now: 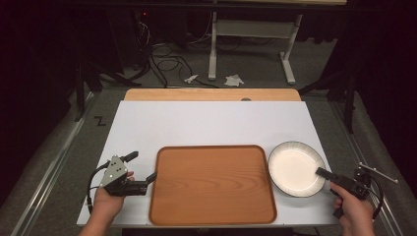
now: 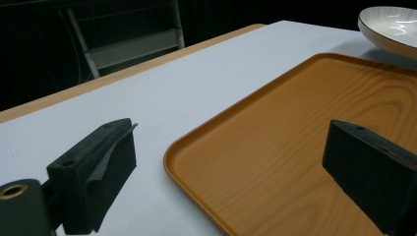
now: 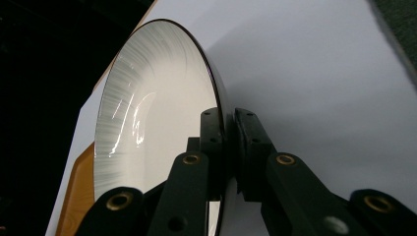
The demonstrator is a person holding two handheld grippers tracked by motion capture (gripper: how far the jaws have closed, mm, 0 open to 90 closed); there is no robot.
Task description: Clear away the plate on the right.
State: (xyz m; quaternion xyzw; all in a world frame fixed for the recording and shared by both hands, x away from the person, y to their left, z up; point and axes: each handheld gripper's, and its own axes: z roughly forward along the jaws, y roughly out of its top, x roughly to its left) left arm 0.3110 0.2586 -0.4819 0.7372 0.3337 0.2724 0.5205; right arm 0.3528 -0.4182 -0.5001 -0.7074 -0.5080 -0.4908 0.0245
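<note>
White plate (image 3: 147,118) rim pinched by right gripper (image 3: 228,142) beside wooden tray (image 1: 212,183).

Overhead light brightens the white rectangular tabletop (image 1: 211,123); the surroundings beyond its edges fall dark. Glare streaks the round white dark-rimmed plate (image 3: 147,123), whose soft shadow falls beside it. Near jaws look slightly soft.

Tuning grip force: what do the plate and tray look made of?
Plate: likely glazed ceramic; white, glossy highlights, fine radial lines, thin dark rim. The right gripper is shut on that rim.
Tray: wood or wood-look laminate; orange-brown grain pattern, smooth satin surface, rounded raised lip. The look alone doesn't settle which.
</note>
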